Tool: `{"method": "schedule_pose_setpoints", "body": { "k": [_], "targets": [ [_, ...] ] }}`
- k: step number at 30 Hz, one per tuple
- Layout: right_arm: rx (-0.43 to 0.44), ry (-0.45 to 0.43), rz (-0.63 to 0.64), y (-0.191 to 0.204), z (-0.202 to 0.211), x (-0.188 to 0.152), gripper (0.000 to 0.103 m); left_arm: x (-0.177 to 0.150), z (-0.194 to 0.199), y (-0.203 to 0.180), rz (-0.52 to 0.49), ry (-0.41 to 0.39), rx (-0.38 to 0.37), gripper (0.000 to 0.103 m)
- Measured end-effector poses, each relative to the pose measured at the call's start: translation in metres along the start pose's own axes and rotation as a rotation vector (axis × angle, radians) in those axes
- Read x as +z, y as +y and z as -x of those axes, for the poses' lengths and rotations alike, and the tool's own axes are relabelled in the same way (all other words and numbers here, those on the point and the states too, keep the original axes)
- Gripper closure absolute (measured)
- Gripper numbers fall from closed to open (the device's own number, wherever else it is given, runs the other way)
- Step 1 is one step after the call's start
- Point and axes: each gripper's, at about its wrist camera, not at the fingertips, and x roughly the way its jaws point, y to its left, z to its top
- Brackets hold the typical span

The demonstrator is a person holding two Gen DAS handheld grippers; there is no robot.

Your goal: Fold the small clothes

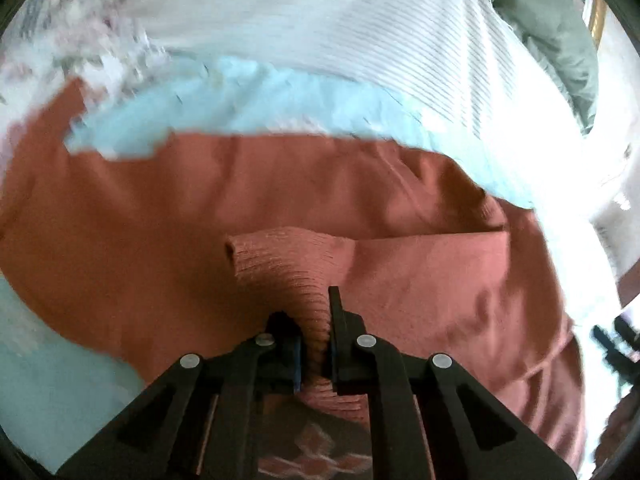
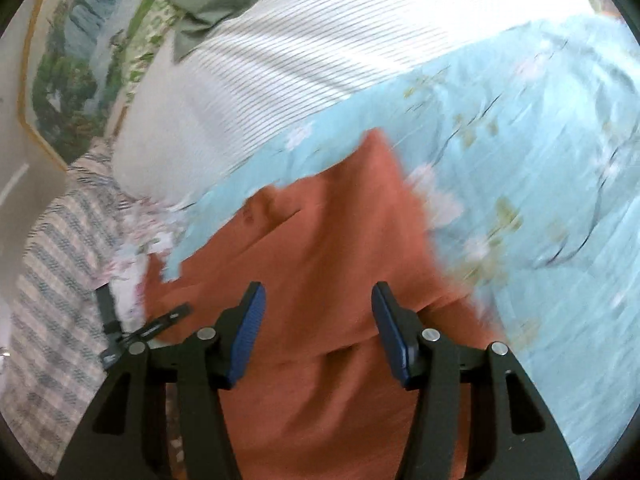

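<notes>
One rust-coloured garment (image 1: pixel 280 192) lies spread on the pale blue floral sheet (image 2: pixel 520 128); it looks soft, light and limp. My left gripper (image 1: pixel 316 336) is clamped on its ribbed cuff (image 1: pixel 288 256), a firm hold, while my right gripper (image 2: pixel 318 320) stands apart, empty above the cloth.

No legible text, label or number on anything.
</notes>
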Motion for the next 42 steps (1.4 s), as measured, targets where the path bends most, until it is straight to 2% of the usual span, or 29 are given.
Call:
{"method": "schedule_pose_setpoints", "body": {
  "k": [2, 7, 13, 14, 15, 16, 20, 22, 24, 29, 31, 32, 33, 35, 37, 38, 40, 42],
  "targets": [
    [-0.039, 0.018, 0.017, -0.008, -0.009, 0.013, 0.046, 0.005, -0.008, 0.011, 0.007, 0.008, 0.049, 0.095],
    [-0.106, 0.060, 0.051, -0.024, -0.047, 0.045, 0.046, 0.010, -0.010, 0.023, 0.034, -0.018, 0.043, 0.094],
    [-0.068, 0.165, 0.062, -0.030, -0.098, 0.064, 0.046, 0.001, -0.013, 0.020, 0.013, 0.007, 0.070, 0.094],
    [-0.062, 0.192, 0.056, -0.032, -0.106, 0.065, 0.051, 0.001, -0.013, 0.019, 0.011, 0.009, 0.072, 0.094],
    [-0.062, 0.211, 0.052, -0.036, -0.111, 0.064, 0.083, 0.001, -0.013, 0.019, 0.010, 0.010, 0.073, 0.094],
    [-0.055, 0.222, 0.046, -0.038, -0.113, 0.064, 0.092, 0.000, -0.013, 0.018, 0.008, 0.011, 0.075, 0.094],
    [-0.059, 0.123, 0.016, -0.052, -0.086, 0.071, 0.092, 0.003, -0.010, 0.012, 0.002, 0.010, 0.062, 0.094],
    [-0.082, 0.073, -0.006, -0.060, -0.071, 0.074, 0.092, 0.004, -0.006, 0.001, -0.006, 0.004, 0.018, 0.094],
    [-0.100, 0.073, -0.020, -0.067, -0.072, 0.074, 0.092, 0.004, -0.004, -0.017, -0.041, -0.004, -0.022, 0.094],
    [-0.194, 0.109, -0.006, -0.069, -0.087, 0.065, 0.090, 0.001, -0.020, -0.040, -0.097, 0.003, 0.018, 0.094],
    [-0.242, 0.074, 0.011, -0.061, -0.077, 0.064, 0.088, 0.000, -0.025, -0.035, -0.090, 0.020, 0.033, 0.094],
    [-0.276, 0.029, 0.043, -0.049, -0.066, 0.062, 0.088, 0.001, -0.026, -0.032, -0.085, 0.024, 0.032, 0.093],
    [-0.264, 0.011, 0.062, -0.039, -0.059, 0.059, 0.088, 0.000, -0.025, -0.028, -0.080, 0.023, 0.026, 0.093],
    [-0.191, 0.025, 0.105, -0.022, -0.054, 0.050, 0.086, -0.001, -0.021, -0.022, -0.078, 0.020, 0.020, 0.089],
    [-0.157, 0.104, 0.157, -0.011, -0.067, 0.036, 0.080, -0.003, -0.020, -0.019, -0.069, 0.023, 0.019, 0.086],
    [-0.170, 0.140, 0.170, -0.011, -0.074, 0.030, 0.080, -0.003, -0.020, -0.019, -0.068, 0.025, 0.022, 0.086],
    [-0.257, 0.167, 0.171, -0.024, -0.083, 0.024, 0.082, -0.006, -0.018, -0.019, -0.067, 0.027, 0.032, 0.084],
    [-0.231, 0.128, 0.082, -0.040, -0.071, 0.027, 0.083, -0.009, -0.013, -0.013, -0.063, 0.027, 0.053, 0.079]
  ]
}}
